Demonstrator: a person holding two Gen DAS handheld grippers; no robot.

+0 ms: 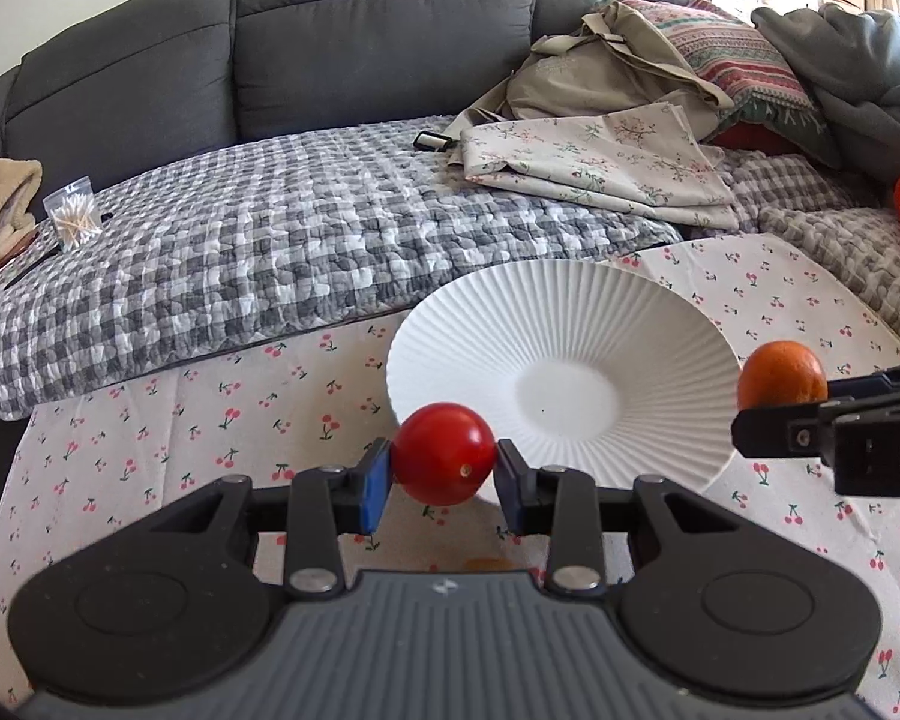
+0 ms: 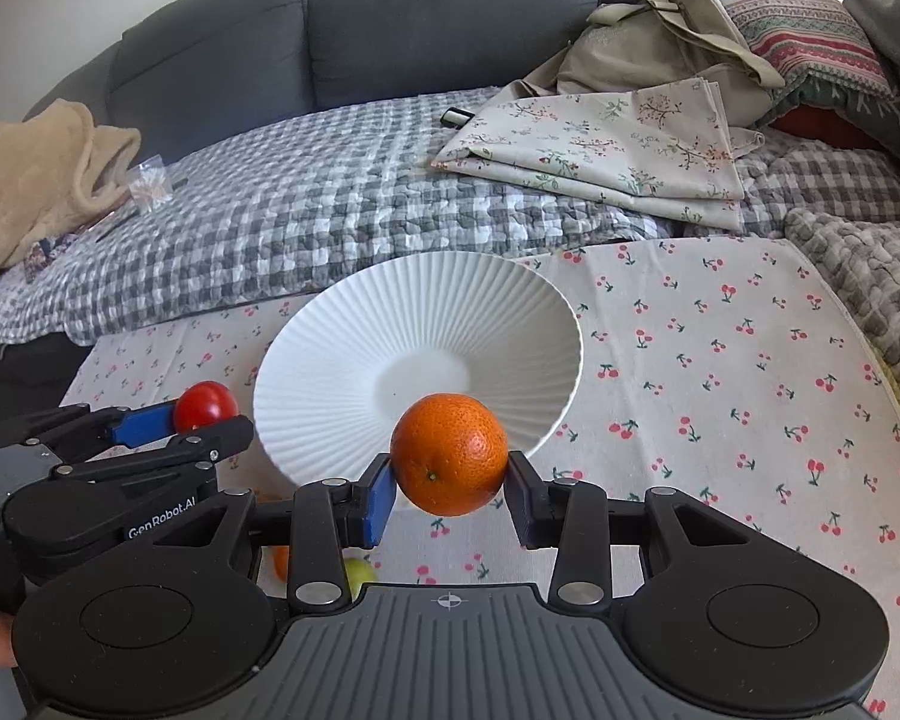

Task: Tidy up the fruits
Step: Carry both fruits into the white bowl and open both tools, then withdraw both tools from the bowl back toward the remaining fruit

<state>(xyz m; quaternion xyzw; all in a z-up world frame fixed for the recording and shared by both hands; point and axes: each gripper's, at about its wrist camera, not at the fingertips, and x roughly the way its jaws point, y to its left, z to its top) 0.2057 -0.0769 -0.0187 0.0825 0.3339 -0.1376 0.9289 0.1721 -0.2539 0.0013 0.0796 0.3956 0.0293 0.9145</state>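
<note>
Left gripper (image 1: 444,468) pinches a tomato (image 1: 444,453); right gripper (image 2: 450,489) clamps an orange (image 2: 449,453). Both near the ribbed plate (image 2: 342,348). Risk: round fruit rolling off its sloped rim.

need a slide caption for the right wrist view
Right gripper holds an orange just short of the white ribbed plate, while the left gripper brings a tomato.

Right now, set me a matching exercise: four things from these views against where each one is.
Things:
1. tomato
2. orange
3. white plate
4. folded floral cloth

Places:
A. on the checked sofa cover
B. held by the left gripper
C. on the cherry-print cloth
D. held by the right gripper

Pairs: 1-B, 2-D, 3-C, 4-A
</note>
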